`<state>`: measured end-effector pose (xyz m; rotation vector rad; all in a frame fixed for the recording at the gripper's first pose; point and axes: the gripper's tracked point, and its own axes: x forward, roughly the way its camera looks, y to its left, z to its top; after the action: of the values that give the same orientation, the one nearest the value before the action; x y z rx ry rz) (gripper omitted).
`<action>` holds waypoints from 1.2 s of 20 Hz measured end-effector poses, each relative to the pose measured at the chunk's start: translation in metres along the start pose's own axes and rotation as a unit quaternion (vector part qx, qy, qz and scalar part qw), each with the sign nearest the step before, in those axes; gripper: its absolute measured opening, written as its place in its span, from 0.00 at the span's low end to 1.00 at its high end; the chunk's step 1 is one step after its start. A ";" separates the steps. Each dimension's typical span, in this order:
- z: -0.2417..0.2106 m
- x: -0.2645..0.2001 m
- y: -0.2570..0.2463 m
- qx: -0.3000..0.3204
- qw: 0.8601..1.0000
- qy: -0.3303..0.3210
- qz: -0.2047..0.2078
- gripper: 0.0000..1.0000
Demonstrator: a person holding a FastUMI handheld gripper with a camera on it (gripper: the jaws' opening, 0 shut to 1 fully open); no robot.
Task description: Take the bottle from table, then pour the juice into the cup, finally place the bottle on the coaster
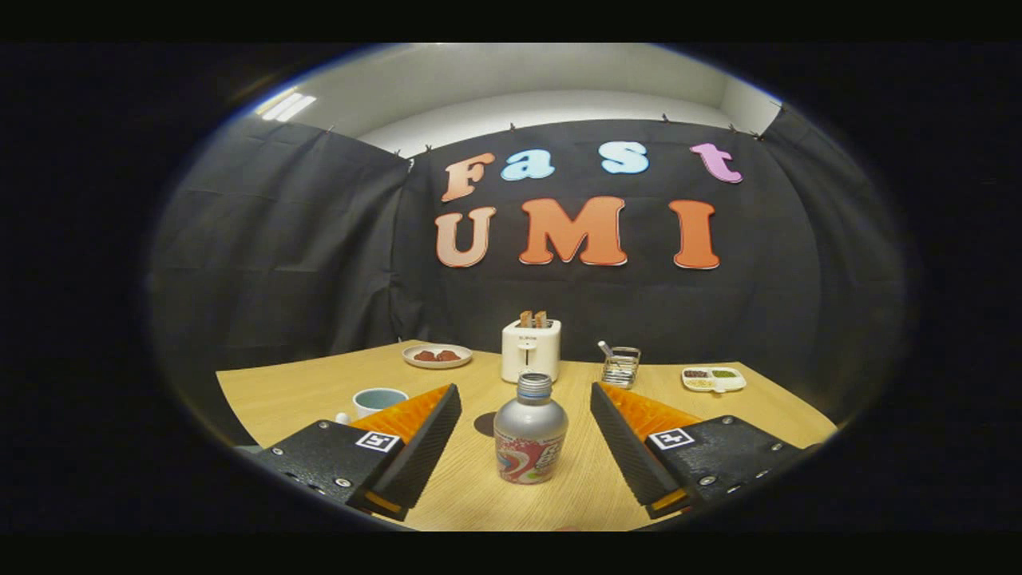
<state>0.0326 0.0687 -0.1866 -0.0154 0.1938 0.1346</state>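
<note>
Black cloth hangs all round the booth, with a pale ceiling above it; below, a light wooden table (319,395) runs out ahead of my tool.

My gripper (525,403) is spread wide, fingers well apart and gripping nothing. Neither finger touches anything (there is a clear gap of tabletop on each side of the bottle).

The bottle (530,431) stands upright on the table between my fingers, roughly midway, a silver body with a red-patterned label and a short ribbed neck. I cannot tell whether a cap is on it.

Just beyond the bottle, slightly toward my left finger, lies a dark round coaster (484,423), flat on the wood and partly hidden behind the bottle.

Past the tip of my left finger sits a cup (378,398), pale outside and bluish-grey inside, partly covered by that finger.

Farther off, straight ahead beyond the bottle: a white toaster (530,350) with two slices standing up in its slots. To its left, a plate (437,356) with some brown pieces of food. To its right, a small clear container (620,366) with a utensil standing in it, and farther right again a white divided dish (713,378) holding small portions in different colours.
</note>
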 end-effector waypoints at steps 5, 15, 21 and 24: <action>-0.034 0.015 0.000 0.003 0.999 0.032 0.003 0.97; -0.076 0.038 0.003 0.040 0.995 0.088 0.010 0.97; -0.084 0.042 -0.001 0.042 0.994 0.103 -0.007 0.86; -0.083 0.043 0.001 0.040 0.993 0.108 -0.007 0.79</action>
<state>0.0585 0.0725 -0.2769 0.0479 0.4148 0.1111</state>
